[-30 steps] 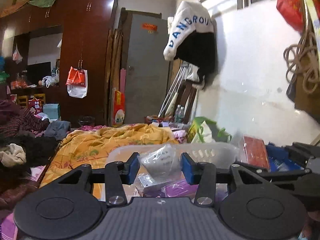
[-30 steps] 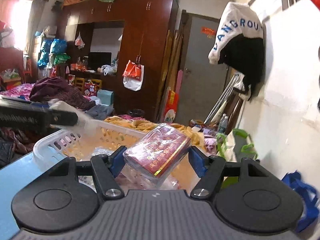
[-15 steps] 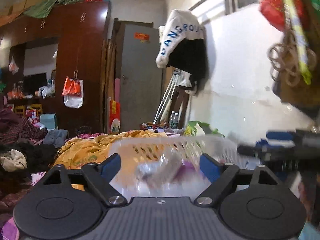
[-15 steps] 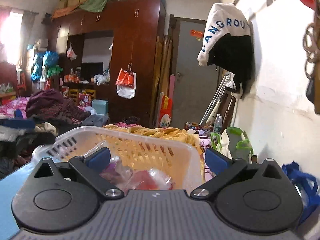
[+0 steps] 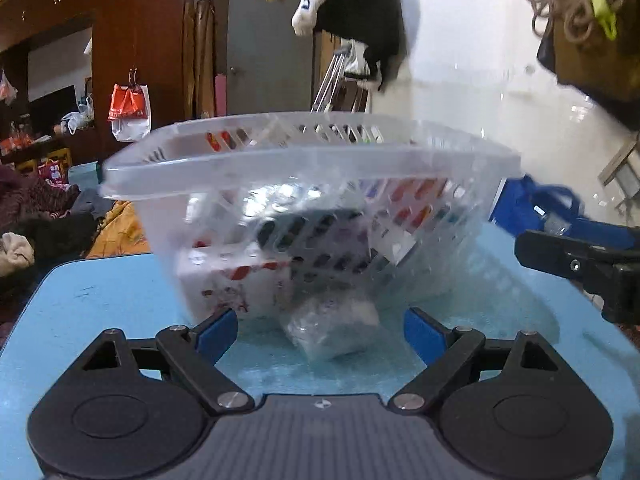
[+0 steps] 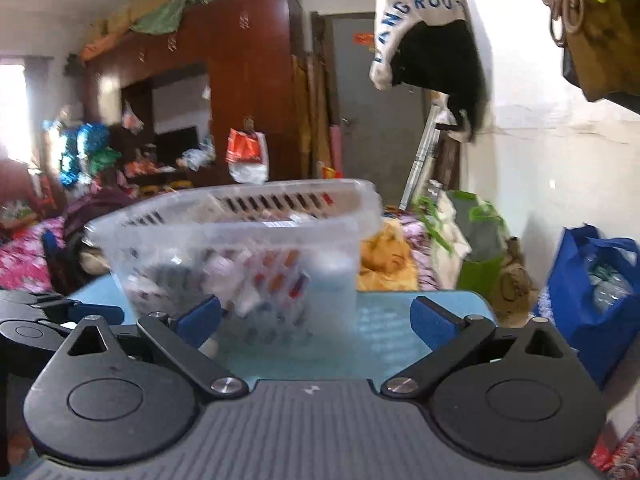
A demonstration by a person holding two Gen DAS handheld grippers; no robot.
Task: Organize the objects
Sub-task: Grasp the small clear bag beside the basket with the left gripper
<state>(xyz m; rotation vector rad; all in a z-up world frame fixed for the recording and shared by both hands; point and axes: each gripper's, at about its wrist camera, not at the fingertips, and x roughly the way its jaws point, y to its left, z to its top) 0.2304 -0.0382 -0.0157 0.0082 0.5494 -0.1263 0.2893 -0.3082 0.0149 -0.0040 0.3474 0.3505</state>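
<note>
Both packets now dropped, left tool (image 5: 320,332) and right tool (image 6: 316,314) spread wide, empty, basket (image 5: 308,160) ahead.

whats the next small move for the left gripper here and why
Probably ease the left gripper forward and close on the small clear-wrapped packet. Its jaws are open and empty, and the packet lies on the blue table between them, outside the translucent slotted plastic basket that already holds other items.

Basket (image 5: 256,160) on table (image 5: 100,304), packets inside it, wrapped packet (image 5: 334,326) before it, bag (image 6: 592,292) right of table
</note>
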